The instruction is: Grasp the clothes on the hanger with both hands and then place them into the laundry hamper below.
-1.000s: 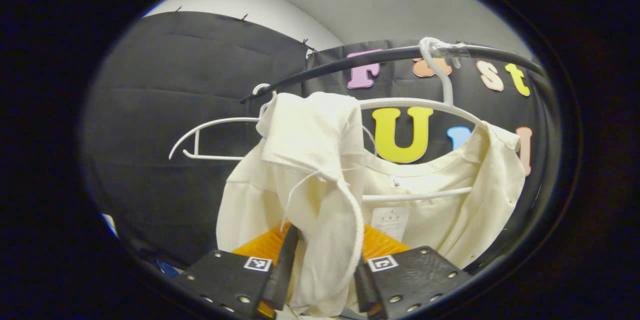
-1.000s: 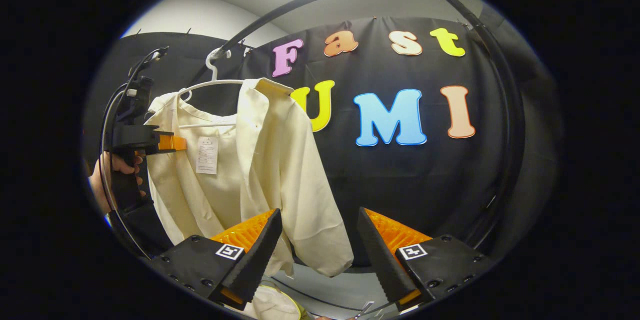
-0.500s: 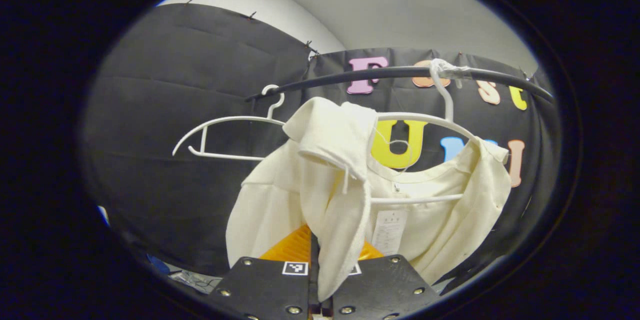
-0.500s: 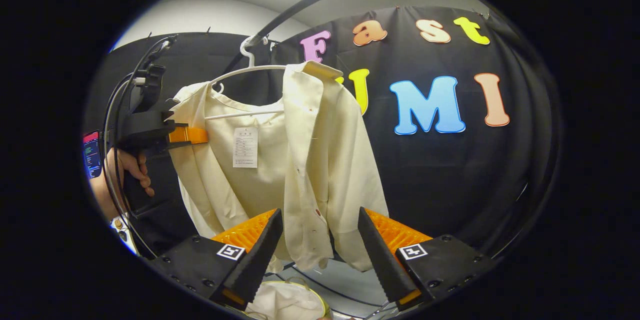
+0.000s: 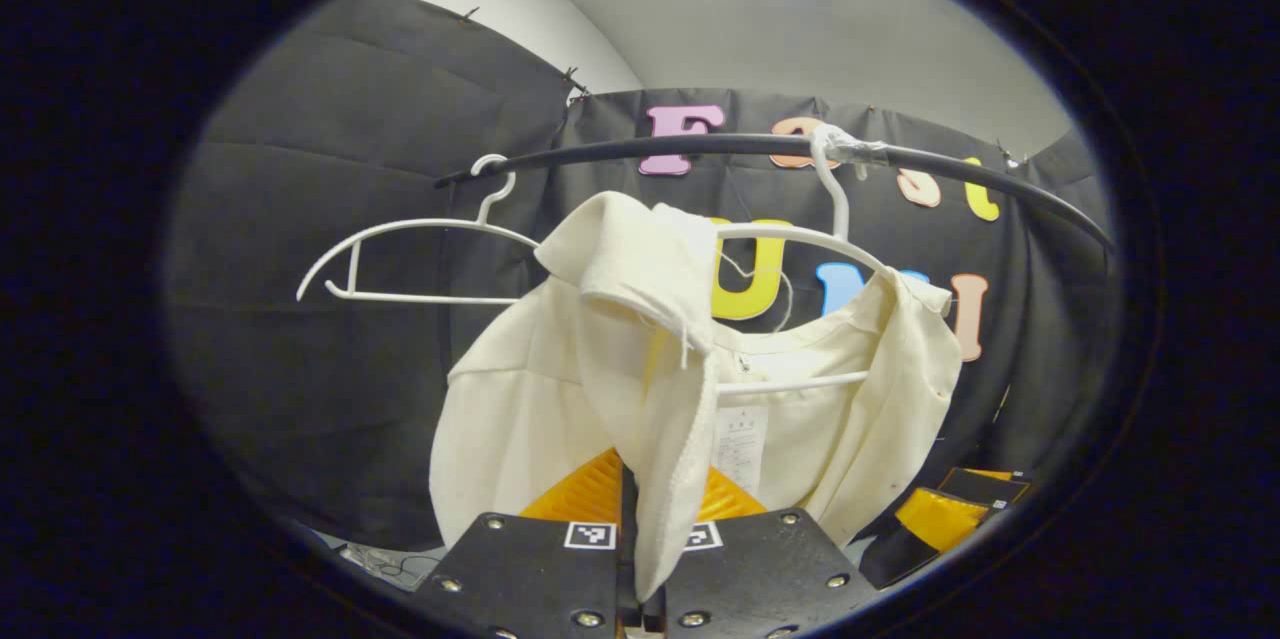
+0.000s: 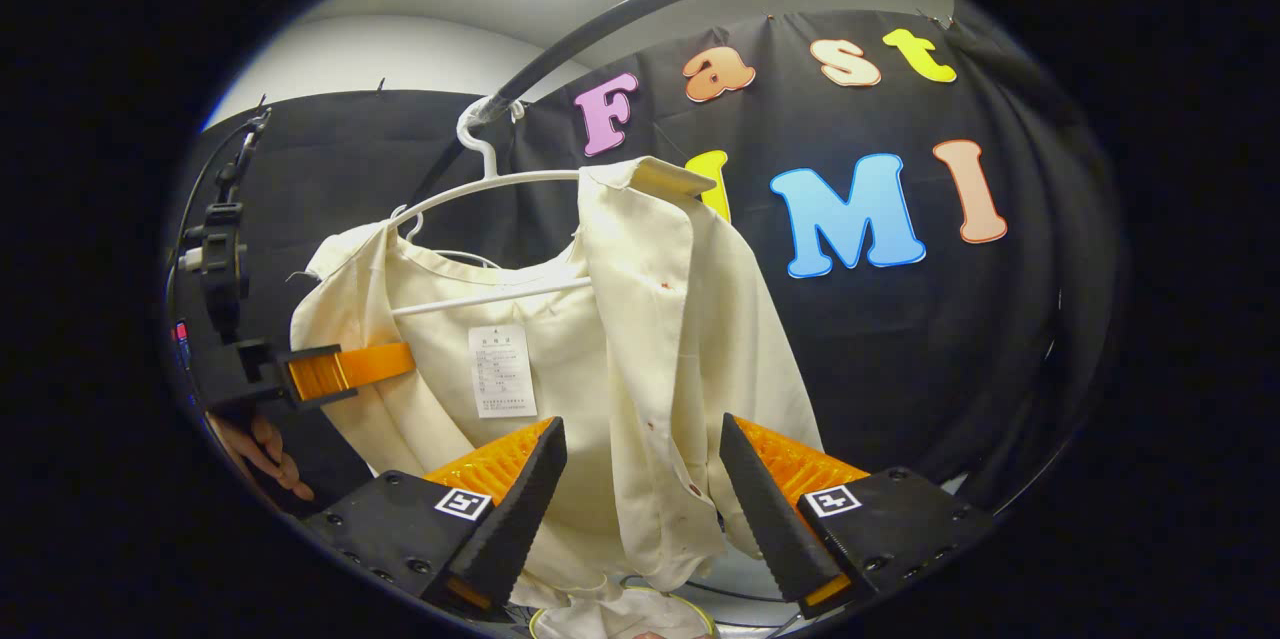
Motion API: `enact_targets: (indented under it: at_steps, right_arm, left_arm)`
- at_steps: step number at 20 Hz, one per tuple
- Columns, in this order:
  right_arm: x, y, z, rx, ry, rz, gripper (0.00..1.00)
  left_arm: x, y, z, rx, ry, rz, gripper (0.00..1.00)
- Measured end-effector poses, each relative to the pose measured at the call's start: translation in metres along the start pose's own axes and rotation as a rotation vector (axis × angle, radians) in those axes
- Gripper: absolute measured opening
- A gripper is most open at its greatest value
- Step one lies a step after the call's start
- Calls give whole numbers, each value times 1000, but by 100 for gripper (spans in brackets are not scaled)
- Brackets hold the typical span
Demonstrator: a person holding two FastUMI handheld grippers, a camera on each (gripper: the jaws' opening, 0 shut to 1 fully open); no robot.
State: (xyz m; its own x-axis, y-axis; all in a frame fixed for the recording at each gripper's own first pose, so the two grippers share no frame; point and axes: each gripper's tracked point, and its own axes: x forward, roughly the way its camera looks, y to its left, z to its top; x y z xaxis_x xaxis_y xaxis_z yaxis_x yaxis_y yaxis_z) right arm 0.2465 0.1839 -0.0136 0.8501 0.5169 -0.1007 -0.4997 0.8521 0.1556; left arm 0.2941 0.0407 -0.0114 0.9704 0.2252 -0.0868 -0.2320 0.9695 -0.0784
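Note:
A cream shirt hangs on a white hanger from a black rail. My left gripper is shut on a folded front edge of the shirt, low in the left gripper view. In the right gripper view the same shirt hangs from its hanger, and the left gripper, held by a hand, pinches the shirt's left side. My right gripper is open, its fingers standing either side of the shirt's right front panel. A yellow-rimmed hamper holding pale cloth lies below.
An empty white hanger hangs on the rail left of the shirt. The right gripper shows low at the right of the left gripper view. The black cloth wall stands close behind the rail.
The left gripper has closed on the shirt's front edge. The right gripper has come nearer, so the right front panel now hangs between its open fingers.

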Motion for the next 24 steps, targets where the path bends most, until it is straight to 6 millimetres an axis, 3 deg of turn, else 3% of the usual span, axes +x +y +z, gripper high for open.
enact_targets:
  at_steps: [5,9,13,19,20,21,23,24]
  right_arm:
    - [41,5,23,-74,-33,-101,98]
    - [52,23,24,-95,-46,-121,98]
    - [78,27,25,-94,-25,-136,98]
    - [107,16,26,-134,9,-169,96]
    - [105,15,25,-132,12,-172,92]
    - [104,10,25,-139,11,-185,68]
    - [105,5,25,-155,4,-189,47]
    - [105,3,26,-155,-3,-184,45]
  left_arm:
    - [1,1,-3,-10,10,-44,2]
    - [4,5,-2,-37,7,-56,2]
    - [6,7,-3,-62,4,-73,2]
    - [0,11,-3,-76,5,-86,2]
    - [0,11,-4,-80,3,-84,2]
    - [1,14,-3,-82,1,-81,2]
    - [4,15,-3,-90,-1,-76,2]
    - [6,16,-3,-94,-2,-74,2]
